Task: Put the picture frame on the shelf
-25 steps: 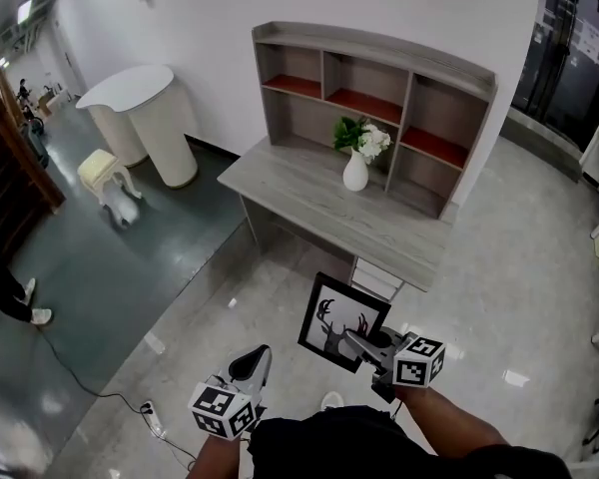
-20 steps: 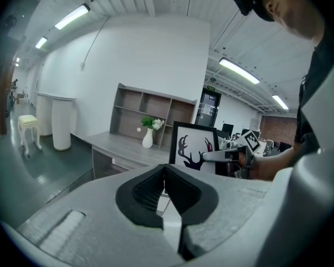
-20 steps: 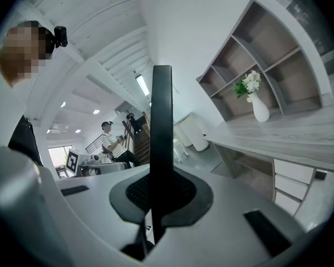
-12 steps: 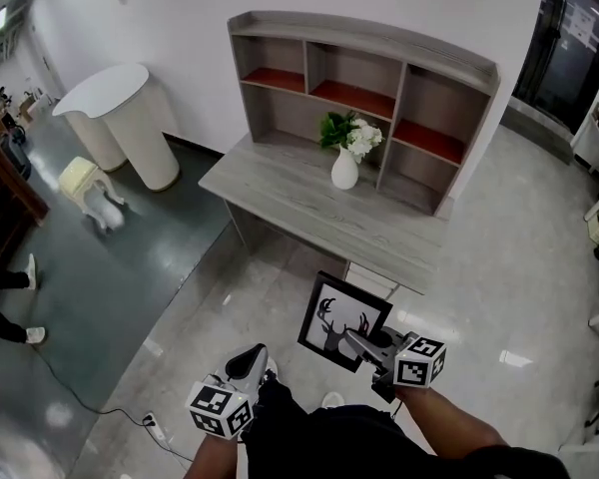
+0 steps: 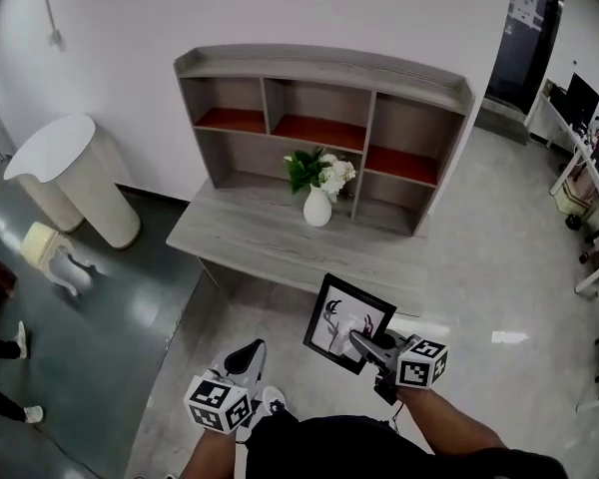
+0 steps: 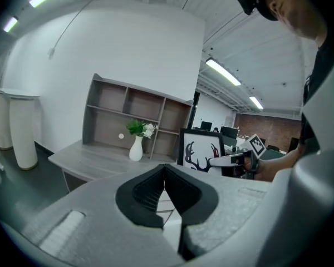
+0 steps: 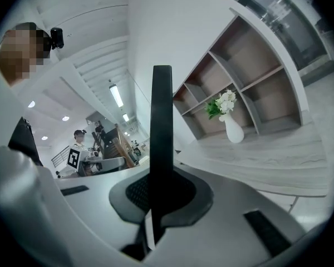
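Picture frame [image 5: 334, 312] held in front of the shelf [image 5: 319, 69]
Right claw [image 5: 358, 339] grips its edge; left claw [image 5: 252, 353] is closed and empty.

The shelf [image 5: 319, 68] compartments stand free, a vase [image 5: 317, 209] (flowered) fronting the middle.

Your right gripper [image 5: 359, 339] covers the lower right corner of the picture frame [image 5: 337, 315]; the right gripper view shows it edge-on, print hidden. The head view's left edge cuts off a person [image 5: 0, 347].
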The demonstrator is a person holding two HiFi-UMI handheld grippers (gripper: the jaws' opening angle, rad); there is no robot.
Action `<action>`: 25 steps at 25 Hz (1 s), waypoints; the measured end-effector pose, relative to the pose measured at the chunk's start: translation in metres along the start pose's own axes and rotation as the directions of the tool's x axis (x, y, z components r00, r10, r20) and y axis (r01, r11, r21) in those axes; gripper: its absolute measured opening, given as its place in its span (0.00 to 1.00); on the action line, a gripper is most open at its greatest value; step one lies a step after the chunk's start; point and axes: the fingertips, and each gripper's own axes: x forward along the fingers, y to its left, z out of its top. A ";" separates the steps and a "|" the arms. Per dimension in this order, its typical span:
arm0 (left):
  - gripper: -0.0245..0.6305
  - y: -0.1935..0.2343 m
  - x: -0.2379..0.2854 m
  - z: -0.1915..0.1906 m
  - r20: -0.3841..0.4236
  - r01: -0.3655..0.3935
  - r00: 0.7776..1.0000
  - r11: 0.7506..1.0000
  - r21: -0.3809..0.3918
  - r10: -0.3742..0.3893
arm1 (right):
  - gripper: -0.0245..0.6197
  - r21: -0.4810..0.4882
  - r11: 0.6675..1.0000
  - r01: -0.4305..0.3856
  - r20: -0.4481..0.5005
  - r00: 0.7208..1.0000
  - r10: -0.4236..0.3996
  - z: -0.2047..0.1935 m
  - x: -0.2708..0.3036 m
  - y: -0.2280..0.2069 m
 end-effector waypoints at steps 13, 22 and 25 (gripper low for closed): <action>0.05 0.112 0.038 0.036 -0.025 0.216 0.976 0.976 0.032 -0.216 | 0.07 0.054 0.966 0.254 0.106 0.960 -0.258 0.030 0.075 -0.010; 0.05 0.151 0.053 0.040 -0.024 0.257 0.966 0.966 0.014 -0.257 | 0.07 0.071 0.932 0.357 0.161 0.917 -0.364 0.050 0.077 -0.020; 0.05 0.152 0.067 0.039 -0.037 0.270 0.962 0.963 0.011 -0.269 | 0.07 0.089 0.922 0.376 0.183 0.904 -0.387 0.057 0.074 -0.030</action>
